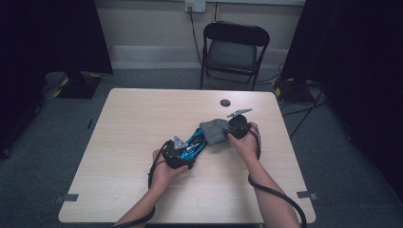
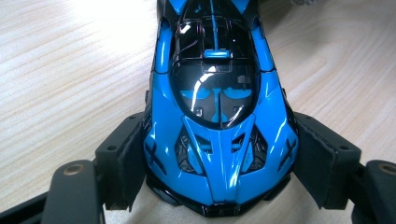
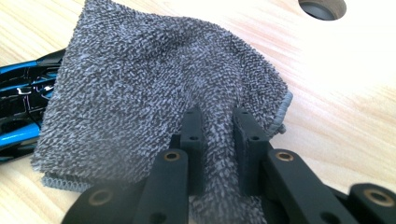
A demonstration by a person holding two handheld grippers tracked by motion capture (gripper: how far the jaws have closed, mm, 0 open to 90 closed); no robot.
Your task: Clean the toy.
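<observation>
My left claw [image 2: 219, 158] clamps the blue toy car [image 2: 217, 116] by its flanks, steadying it on the worktop [image 1: 142, 123], while my right claw [image 3: 217, 135], pinched tight on the grey cloth [image 3: 154, 84], drapes it over the car's far end for wiping.

One blue model car [image 1: 194, 145] at the centre of the table [image 1: 133, 142], one grey cloth [image 1: 216, 131] draped over the car's far end, two handheld grippers, left gripper [image 1: 183, 153] and right gripper [image 1: 235, 127], one dark round hole [image 1: 225, 102] beyond the cloth, one folding chair [image 1: 234, 50] behind the table
</observation>
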